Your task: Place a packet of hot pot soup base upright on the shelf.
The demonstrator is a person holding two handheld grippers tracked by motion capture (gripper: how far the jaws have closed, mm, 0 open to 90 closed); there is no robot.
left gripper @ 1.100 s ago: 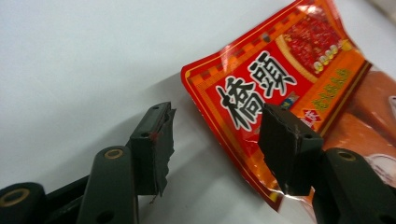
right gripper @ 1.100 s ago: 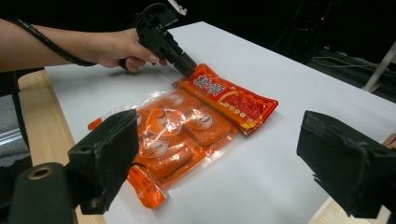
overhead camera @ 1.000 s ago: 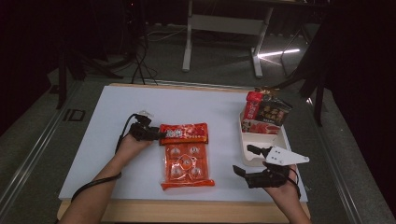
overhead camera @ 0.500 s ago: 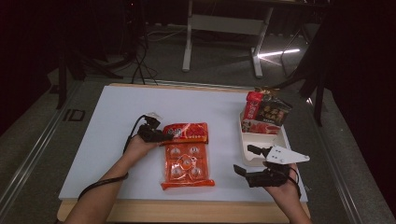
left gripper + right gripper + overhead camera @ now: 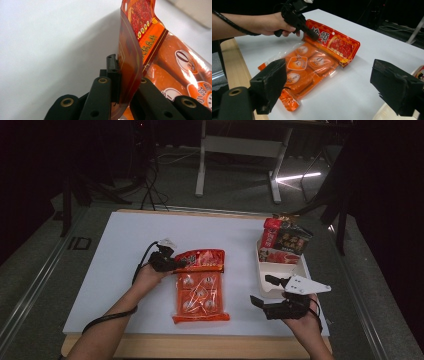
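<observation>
The orange snack pack (image 5: 200, 287) lies on the white table (image 5: 115, 245), its header lifted. The left gripper (image 5: 176, 264) pinches that header; the right gripper (image 5: 263, 291), beside the pack, hangs wide open.

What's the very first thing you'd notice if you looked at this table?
The bright orange snack bag in the middle of the white table jumps out first. The left claw is pinching its red top flap and lifting that edge up. Over on the right, the right claw hangs wide open beside a white tray that holds colourful packets at its far end.
</observation>
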